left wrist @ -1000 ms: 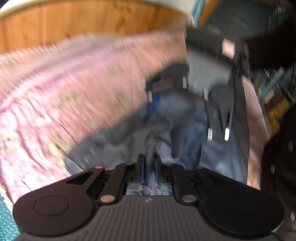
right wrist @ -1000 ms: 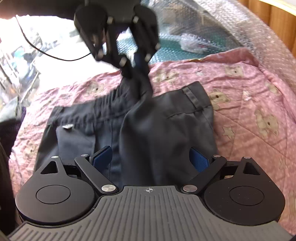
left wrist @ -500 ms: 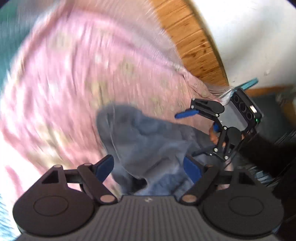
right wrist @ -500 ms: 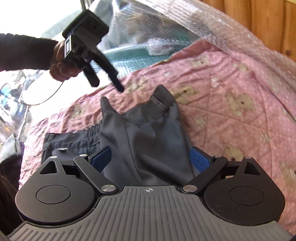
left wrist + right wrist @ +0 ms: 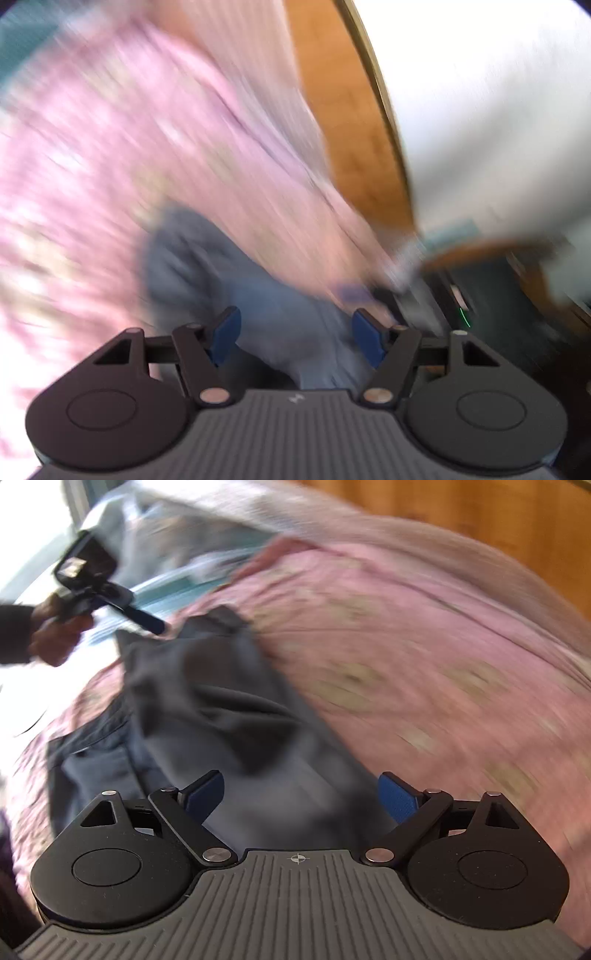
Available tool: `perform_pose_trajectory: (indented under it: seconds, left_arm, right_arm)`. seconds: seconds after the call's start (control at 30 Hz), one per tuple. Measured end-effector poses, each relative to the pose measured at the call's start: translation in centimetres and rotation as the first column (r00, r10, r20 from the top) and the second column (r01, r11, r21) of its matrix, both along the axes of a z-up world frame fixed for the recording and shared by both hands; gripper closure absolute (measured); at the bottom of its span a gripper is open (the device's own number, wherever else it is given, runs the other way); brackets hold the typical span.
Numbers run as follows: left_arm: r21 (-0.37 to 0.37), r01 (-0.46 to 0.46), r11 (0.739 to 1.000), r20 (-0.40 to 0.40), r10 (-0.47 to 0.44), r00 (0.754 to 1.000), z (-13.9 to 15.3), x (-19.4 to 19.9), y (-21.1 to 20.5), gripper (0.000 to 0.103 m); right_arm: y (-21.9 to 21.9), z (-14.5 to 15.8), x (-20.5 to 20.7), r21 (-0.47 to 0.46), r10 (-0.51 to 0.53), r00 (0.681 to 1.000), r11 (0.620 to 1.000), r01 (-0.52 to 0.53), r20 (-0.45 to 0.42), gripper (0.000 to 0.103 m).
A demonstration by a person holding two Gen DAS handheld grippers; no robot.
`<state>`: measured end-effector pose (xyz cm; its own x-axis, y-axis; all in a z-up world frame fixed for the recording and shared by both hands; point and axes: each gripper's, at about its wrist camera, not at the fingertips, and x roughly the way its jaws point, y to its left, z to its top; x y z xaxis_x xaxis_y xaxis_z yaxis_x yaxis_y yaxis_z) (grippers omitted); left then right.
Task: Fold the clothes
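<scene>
Dark grey-blue shorts (image 5: 207, 709) lie partly folded on a pink patterned bedspread (image 5: 424, 672); they also show, blurred, in the left wrist view (image 5: 236, 295). My right gripper (image 5: 301, 799) is open and empty just above the near end of the shorts. My left gripper (image 5: 295, 334) is open and empty over the shorts' other end. The left gripper also shows in the right wrist view (image 5: 110, 602), held by a hand beyond the far edge of the shorts. Both views are motion-blurred.
A wooden headboard (image 5: 480, 520) runs along the far side of the bed, also seen in the left wrist view (image 5: 351, 129). Bubble wrap and a teal sheet (image 5: 192, 554) lie past the bedspread. Dark clutter (image 5: 517, 314) sits at the right.
My left gripper let go of the shorts' corner, opened and pulled back from the cloth. The lifted fabric dropped onto the shorts. My right gripper stayed open and swung to the side.
</scene>
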<state>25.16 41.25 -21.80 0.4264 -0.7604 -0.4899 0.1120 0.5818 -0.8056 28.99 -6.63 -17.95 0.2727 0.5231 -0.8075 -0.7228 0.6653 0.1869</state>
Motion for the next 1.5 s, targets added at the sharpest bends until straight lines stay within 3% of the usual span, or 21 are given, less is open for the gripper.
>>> perform_pose_trajectory:
  seconds: [0.07, 0.13, 0.2, 0.27, 0.33, 0.37, 0.43, 0.53, 0.6, 0.7, 0.83, 0.9, 0.97, 1.0, 1.03, 1.1, 1.13, 1.23, 1.33, 1.43, 1.5]
  left_arm:
    - [0.139, -0.143, 0.980, 0.026, 0.140, 0.990, 1.4, -2.0, 0.6, 0.035]
    - [0.174, -0.164, 0.971, 0.122, 0.144, 0.982, 4.3, -4.5, -1.1, 0.036]
    - [0.174, -0.079, 0.982, 0.196, 0.044, 0.980, 6.7, -6.8, -4.7, 0.035]
    - [0.202, 0.043, 0.978, 0.191, -0.083, 0.978, 7.3, -7.6, -9.0, 0.031]
    - [0.307, 0.132, 0.942, 0.139, -0.181, 0.973, 5.7, -7.8, -13.6, 0.031]
    - [0.392, 0.148, 0.908, 0.102, -0.202, 0.974, 4.2, -7.7, -15.3, 0.032]
    - [0.536, 0.097, 0.839, 0.013, -0.122, 0.992, 1.1, -6.6, -15.4, 0.053]
    - [0.541, -0.058, 0.839, -0.026, 0.086, 0.996, 0.1, -5.3, -11.6, 0.100]
    - [0.529, -0.150, 0.835, -0.040, 0.202, 0.979, 0.7, -5.6, -9.3, 0.097]
    - [0.572, -0.234, 0.786, 0.042, 0.257, 0.965, 4.3, -9.0, -8.3, 0.057]
    - [0.515, -0.164, 0.841, 0.092, 0.136, 0.986, 7.3, -16.8, -11.5, 0.049]
    - [0.539, -0.109, 0.835, 0.057, 0.093, 0.994, 6.2, -19.8, -14.0, 0.046]
    - [0.604, -0.102, 0.790, -0.012, 0.138, 0.990, 3.5, -21.8, -14.7, 0.047]
    - [0.635, -0.097, 0.766, -0.045, 0.162, 0.986, 2.1, -22.8, -15.1, 0.055]
    - [0.635, -0.116, 0.764, -0.074, 0.210, 0.975, 1.0, -23.6, -14.6, 0.072]
    - [0.561, -0.235, 0.794, -0.096, 0.345, 0.934, 0.3, -25.0, -12.3, 0.084]
    - [0.541, -0.283, 0.792, -0.106, 0.398, 0.911, 0.3, -25.6, -11.5, 0.095]
    - [0.553, -0.339, 0.761, -0.083, 0.455, 0.886, 1.4, -27.6, -12.0, 0.090]
    - [0.564, -0.389, 0.729, -0.046, 0.498, 0.866, 2.5, -29.6, -13.7, 0.067]
    - [0.561, -0.448, 0.696, -0.034, 0.561, 0.827, 3.0, -30.6, -15.6, 0.040]
    - [0.537, -0.488, 0.688, -0.047, 0.603, 0.797, 2.4, -31.0, -16.5, 0.039]
  right_arm:
    - [-3.7, 0.5, -1.7, -0.004, -0.136, 0.991, 0.991, 0.136, 0.015, 0.024]
    - [-6.7, 0.8, -3.7, -0.012, -0.237, 0.971, 0.971, 0.237, 0.012, 0.052]
    - [-7.2, 0.4, -6.0, -0.043, -0.230, 0.973, 0.972, 0.230, -0.007, 0.055]
    - [-6.6, -0.6, -7.8, -0.079, -0.189, 0.982, 0.979, 0.189, -0.001, 0.056]
    - [-6.5, -2.1, -8.8, -0.139, -0.181, 0.983, 0.973, 0.182, 0.021, 0.055]
    - [-7.0, -2.8, -9.0, -0.167, -0.198, 0.980, 0.965, 0.200, 0.028, 0.055]
    - [-9.6, -3.9, -9.5, -0.189, -0.257, 0.966, 0.947, 0.260, 0.043, 0.044]
    - [-15.5, -4.6, -10.6, -0.239, -0.356, 0.931, 0.900, 0.364, 0.077, 0.043]
    - [-19.7, -4.4, -11.4, -0.266, -0.449, 0.888, 0.848, 0.458, 0.098, 0.042]
    - [-23.4, -2.7, -13.2, -0.267, -0.525, 0.841, 0.798, 0.540, 0.130, 0.044]
    - [-22.2, -0.4, -16.8, -0.125, -0.461, 0.883, 0.874, 0.469, 0.089, 0.043]
    - [-21.0, -1.1, -18.6, -0.106, -0.388, 0.920, 0.914, 0.391, 0.054, 0.041]
    - [-22.3, -3.2, -20.0, -0.162, -0.383, 0.923, 0.908, 0.385, 0.049, 0.041]
    - [-23.2, -4.4, -20.7, -0.195, -0.389, 0.920, 0.900, 0.391, 0.048, 0.042]
    - [-25.1, -5.0, -21.4, -0.210, -0.422, 0.905, 0.881, 0.424, 0.056, 0.035]
    - [-30.4, -5.3, -23.1, -0.207, -0.528, 0.845, 0.820, 0.534, 0.087, 0.029]
    - [-33.0, -5.5, -23.9, -0.205, -0.578, 0.810, 0.784, 0.586, 0.102, 0.028]
    - [-41.2, -4.5, -26.8, -0.179, -0.756, 0.649, 0.630, 0.756, 0.079, 0.032]
    - [-49.1, -3.7, -30.4, -0.064, -0.905, 0.424, 0.425, 0.903, -0.016, 0.033]
    - [-56.5, -3.6, -34.3, 0.077, -0.969, 0.165, 0.153, 0.985, -0.182, 0.031]
    - [-60.3, -5.0, -36.1, 0.153, -0.938, 0.045, -0.009, 0.988, -0.342, 0.031]
